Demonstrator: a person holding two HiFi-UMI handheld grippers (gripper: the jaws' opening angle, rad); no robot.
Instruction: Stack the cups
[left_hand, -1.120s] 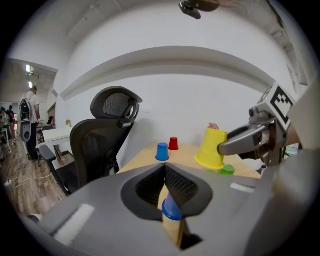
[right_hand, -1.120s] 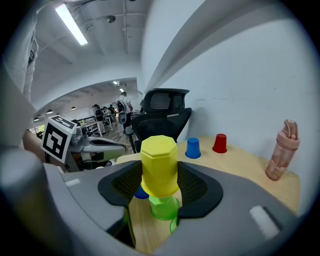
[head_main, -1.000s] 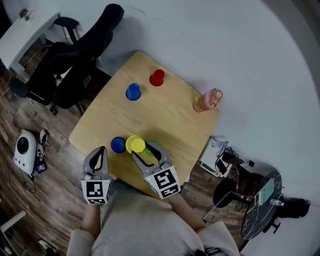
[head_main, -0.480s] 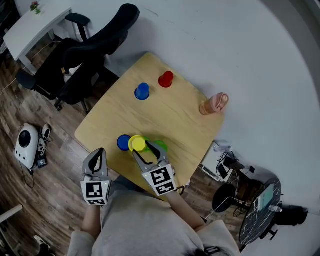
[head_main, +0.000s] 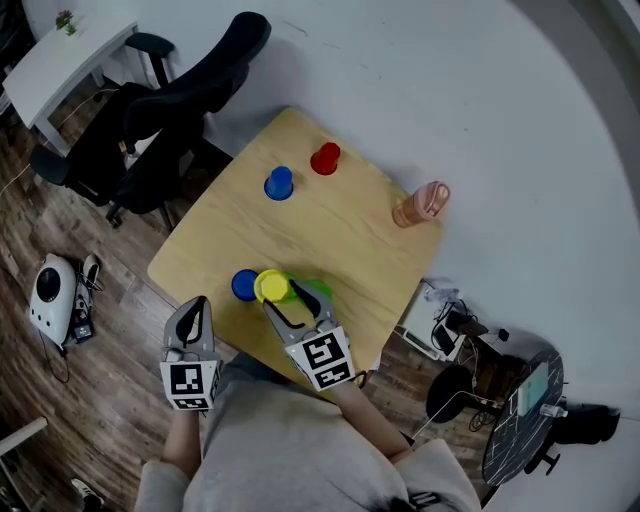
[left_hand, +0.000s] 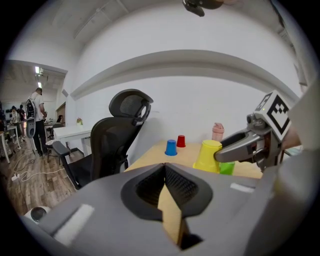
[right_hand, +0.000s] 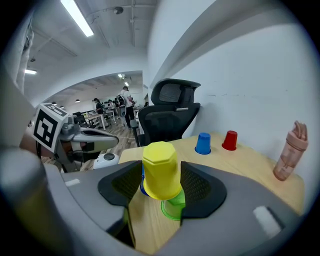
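Observation:
My right gripper (right_hand: 161, 186) is shut on an upside-down yellow cup (right_hand: 160, 170), holding it by its sides just above the table (head_main: 330, 230). A green cup (right_hand: 173, 208) stands right below and in front of it; a blue cup (head_main: 244, 285) sits close on its left, mostly hidden in the right gripper view. A second blue cup (head_main: 279, 183) and a red cup (head_main: 325, 158) stand upside down at the table's far side. My left gripper (head_main: 192, 318) is shut and empty, off the table's near-left edge; its jaws (left_hand: 165, 175) meet with nothing between them.
A pink bottle (head_main: 419, 204) stands at the table's far right corner. A black office chair (head_main: 170, 100) is beside the table's left edge. A white device (head_main: 48, 290) and cables lie on the wood floor at left. People stand far off in the left gripper view.
Only the head view has shifted a little. The right gripper keeps the yellow cup between the blue and green cups; the left gripper stays where it was.

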